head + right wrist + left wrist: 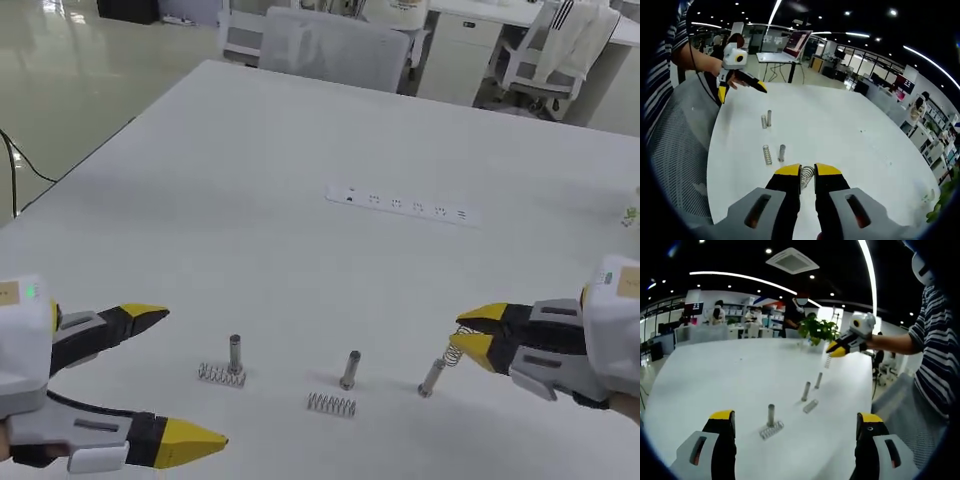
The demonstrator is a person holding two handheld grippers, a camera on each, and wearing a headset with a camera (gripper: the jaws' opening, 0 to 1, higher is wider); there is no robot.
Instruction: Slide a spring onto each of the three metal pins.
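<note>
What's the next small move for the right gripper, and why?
Probably nudge the right gripper slightly toward the right-hand pin, so the spring pinched at its tips lines up over the pin's top. In the head view the spring hangs just beside the pin's top, not yet over it, and that pin is bare.

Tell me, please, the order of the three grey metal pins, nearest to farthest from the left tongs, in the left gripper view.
1. The grey metal pin with a coiled wire spring lying at its foot, just ahead of the left tongs.
2. The middle pin, beside a second loose spring.
3. The far pin, close to the right tongs holding a third spring.
</note>
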